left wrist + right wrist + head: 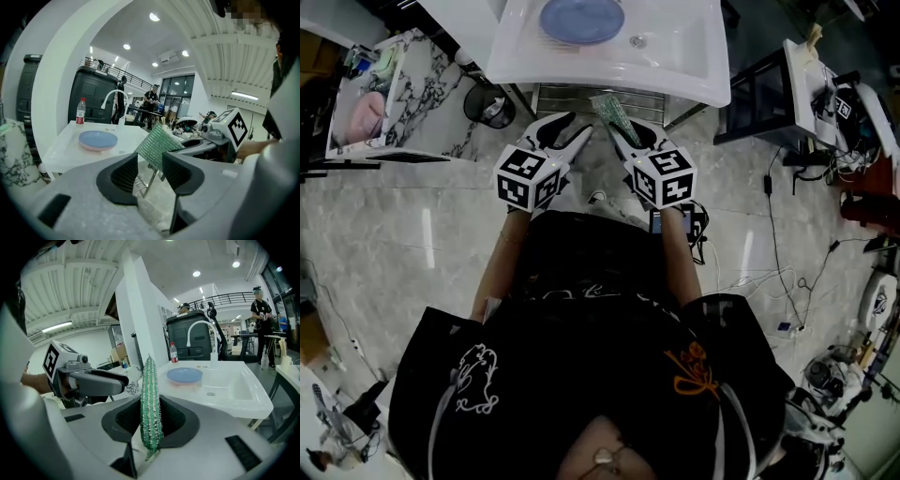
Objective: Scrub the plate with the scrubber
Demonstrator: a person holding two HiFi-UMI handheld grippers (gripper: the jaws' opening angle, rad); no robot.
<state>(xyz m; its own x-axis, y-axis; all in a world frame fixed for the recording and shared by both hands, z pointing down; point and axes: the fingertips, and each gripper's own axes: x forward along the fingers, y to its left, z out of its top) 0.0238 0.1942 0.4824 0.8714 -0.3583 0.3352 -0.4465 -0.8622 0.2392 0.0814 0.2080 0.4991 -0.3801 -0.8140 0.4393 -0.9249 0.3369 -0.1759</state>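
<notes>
Blue and shallow, the plate (581,19) lay flat in the basin of the white sink (609,82), just beside the drain hole and well apart from both tools. Nearer the person, short of the sink's front rim, the green mesh scrubber (612,114) was clamped edge-on between the jaws of the right gripper (626,141), its long axis running out past the jaw tips toward the sink. The left gripper (567,131) hung beside it at about the same distance from the plate, its jaws standing apart with nothing between them. The plate lay straight ahead of the pair and slightly to the left of the scrubber's line, so the scrubbing would likely call for the right gripper to travel forward over the rim, a little leftward, and down.
</notes>
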